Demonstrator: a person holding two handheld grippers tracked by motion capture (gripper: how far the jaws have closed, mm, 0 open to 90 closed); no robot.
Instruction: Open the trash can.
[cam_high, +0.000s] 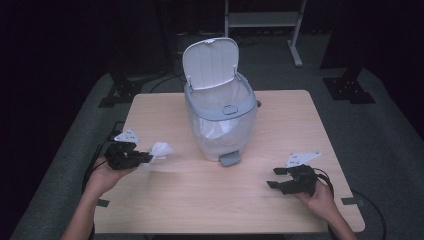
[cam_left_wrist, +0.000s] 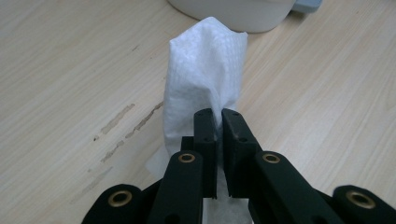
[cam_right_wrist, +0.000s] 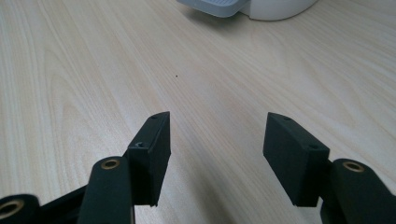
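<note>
While pinched between the left gripper (cam_left_wrist: 218, 114) jaws, white tissue (cam_left_wrist: 205, 70) sticks out ahead, right gripper (cam_right_wrist: 217, 135) jaws wide, empty.

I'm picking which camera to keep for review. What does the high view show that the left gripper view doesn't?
High view alone: the bin's open lid, its liner, the grey pedal and the right gripper, jaws apart over bare table.
Left gripper view alone: close up, the black jaws pinching the tissue's lower fold, and faint streaks on the wood.
Both: the left gripper, the white tissue, the wooden table and the bin's base.

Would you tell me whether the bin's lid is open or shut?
Open: the lid stands raised behind the bin, exposing its white liner.
</note>
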